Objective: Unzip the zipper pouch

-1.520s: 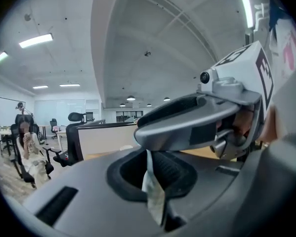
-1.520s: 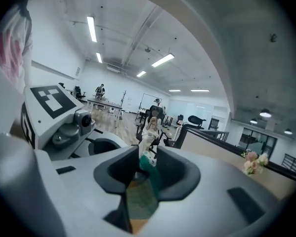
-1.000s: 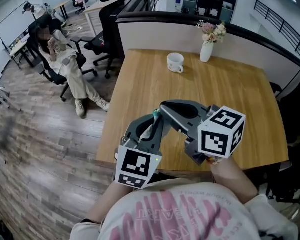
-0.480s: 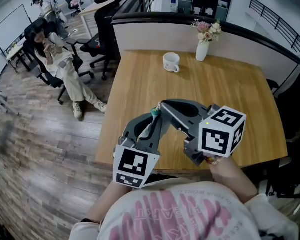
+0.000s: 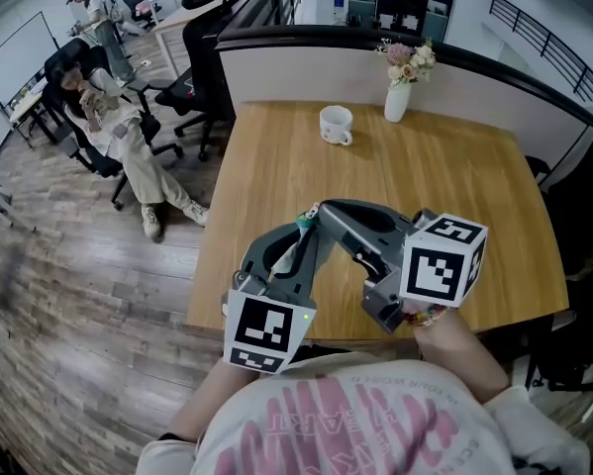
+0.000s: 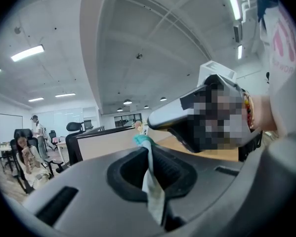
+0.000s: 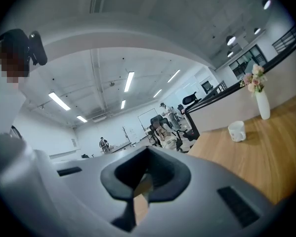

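Over the front edge of the wooden table [image 5: 454, 186], both grippers meet tip to tip. My left gripper [image 5: 309, 220] points up and away, shut on the pouch [image 5: 302, 216], of which only a teal and pale scrap shows at the tips. In the left gripper view the pouch [image 6: 151, 191] is a pale fabric strip with a teal end, pinched between that gripper's [image 6: 148, 147] jaws. My right gripper [image 5: 322, 209] reaches in from the right. In its own view the right gripper [image 7: 144, 179] is shut on a thin tan tab [image 7: 140, 201]. The rest of the pouch is hidden.
A white mug [image 5: 336, 125] and a white vase of flowers [image 5: 398, 97] stand at the table's far side, against a low partition [image 5: 306, 62]. Left of the table, office chairs and a seated person [image 5: 108, 107] are on the wood floor.
Both grippers stay where they were, tips together. The right gripper's marker cube has shifted slightly right.
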Tool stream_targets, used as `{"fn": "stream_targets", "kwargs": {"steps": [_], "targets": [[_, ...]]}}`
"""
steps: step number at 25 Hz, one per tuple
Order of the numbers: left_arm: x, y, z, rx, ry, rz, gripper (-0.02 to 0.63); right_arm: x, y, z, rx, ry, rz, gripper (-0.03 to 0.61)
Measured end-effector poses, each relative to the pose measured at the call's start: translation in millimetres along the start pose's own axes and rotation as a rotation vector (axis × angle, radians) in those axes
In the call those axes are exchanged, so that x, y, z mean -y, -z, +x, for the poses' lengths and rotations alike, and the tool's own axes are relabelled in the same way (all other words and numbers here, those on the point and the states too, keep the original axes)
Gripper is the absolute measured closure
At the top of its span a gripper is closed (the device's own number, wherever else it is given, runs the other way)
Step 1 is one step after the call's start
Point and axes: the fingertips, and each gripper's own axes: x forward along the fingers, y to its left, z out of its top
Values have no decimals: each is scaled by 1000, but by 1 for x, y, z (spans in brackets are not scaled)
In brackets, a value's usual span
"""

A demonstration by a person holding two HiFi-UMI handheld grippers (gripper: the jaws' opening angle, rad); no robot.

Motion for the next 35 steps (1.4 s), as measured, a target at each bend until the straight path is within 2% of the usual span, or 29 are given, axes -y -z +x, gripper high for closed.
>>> {"fn": "stream_targets", "kwargs": {"steps": [11,22,29,35], "targets": [[-4,1,6,-1,-1,34,601,14,-1,3,64,-48,233,577],[-4,5,11,-22,1,78,601,22,-1,6,93,-88,349,574],[-7,9,14,-36,-8,105,601,32,4,8,116,-133,558,574],[-9,11,17,-38,0,93,601,40,7,11,143,-137,643,569]]}}
